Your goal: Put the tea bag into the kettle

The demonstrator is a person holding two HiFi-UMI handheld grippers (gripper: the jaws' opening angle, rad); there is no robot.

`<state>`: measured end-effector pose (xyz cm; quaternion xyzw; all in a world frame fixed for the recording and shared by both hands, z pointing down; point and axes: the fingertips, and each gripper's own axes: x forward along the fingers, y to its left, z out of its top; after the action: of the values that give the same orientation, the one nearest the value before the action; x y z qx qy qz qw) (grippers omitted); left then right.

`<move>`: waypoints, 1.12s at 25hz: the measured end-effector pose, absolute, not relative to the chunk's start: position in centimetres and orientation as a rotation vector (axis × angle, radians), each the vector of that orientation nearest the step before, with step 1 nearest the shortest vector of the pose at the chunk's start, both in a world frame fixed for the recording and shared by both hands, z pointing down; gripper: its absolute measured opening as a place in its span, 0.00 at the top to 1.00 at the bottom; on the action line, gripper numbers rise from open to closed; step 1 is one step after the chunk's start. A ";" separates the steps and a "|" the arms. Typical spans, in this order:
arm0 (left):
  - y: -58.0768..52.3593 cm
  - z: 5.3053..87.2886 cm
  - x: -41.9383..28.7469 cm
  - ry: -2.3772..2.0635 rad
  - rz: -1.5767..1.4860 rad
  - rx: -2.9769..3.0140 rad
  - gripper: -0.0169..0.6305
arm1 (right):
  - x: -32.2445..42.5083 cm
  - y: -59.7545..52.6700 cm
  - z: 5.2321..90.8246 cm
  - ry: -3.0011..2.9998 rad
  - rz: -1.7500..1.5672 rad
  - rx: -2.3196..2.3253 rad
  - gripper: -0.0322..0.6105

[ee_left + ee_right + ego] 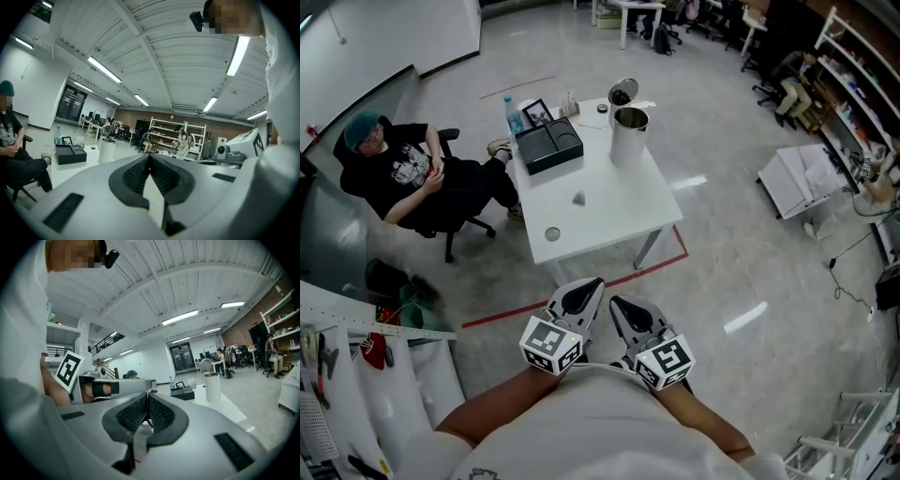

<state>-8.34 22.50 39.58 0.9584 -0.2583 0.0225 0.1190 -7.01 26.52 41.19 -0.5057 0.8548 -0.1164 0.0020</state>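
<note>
A white kettle point(628, 134) stands at the far side of a white table point(619, 211) with its lid point(622, 91) flipped open. A small grey tea bag point(579, 198) lies near the table's middle. My left gripper point(586, 292) and right gripper point(623, 307) are held side by side close to my body, well short of the table's near edge. Both are shut with nothing between the jaws. The left gripper view shows the left gripper point(149, 157) with its jaws together and the kettle point(107, 150) far off. In the right gripper view the right gripper point(146, 397) is closed too, the kettle point(213, 386) distant.
A black box point(547, 145), a water bottle point(514, 116) and a small round disc point(552, 233) also sit on the table. A person sits in an office chair point(422, 178) left of it. Red tape point(581, 291) marks the floor in front. Shelves and desks stand farther off.
</note>
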 end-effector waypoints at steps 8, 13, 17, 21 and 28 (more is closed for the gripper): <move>14.9 41.2 -9.1 -0.684 0.102 2.780 0.96 | -7.7 18.5 42.7 2.628 -0.455 -1.651 0.93; 10.2 41.2 -10.3 -0.637 0.098 2.784 0.96 | -8.6 13.7 42.5 2.597 -0.461 -1.708 0.93; 6.9 40.7 -12.0 -0.629 0.079 2.796 0.96 | -9.9 10.7 42.0 2.581 -0.439 -1.743 0.93; 4.2 40.4 -13.5 -0.635 0.060 2.798 0.96 | -11.1 8.0 41.7 2.582 -0.419 -1.754 0.93; 1.0 40.1 -15.0 -0.667 0.033 2.787 0.96 | -12.4 4.8 41.3 2.621 -0.400 -1.731 0.93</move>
<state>-14.98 0.99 40.13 0.9632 -0.2304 0.0114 0.1376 -12.41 4.83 41.27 -0.5468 0.8276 -0.1263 -0.0123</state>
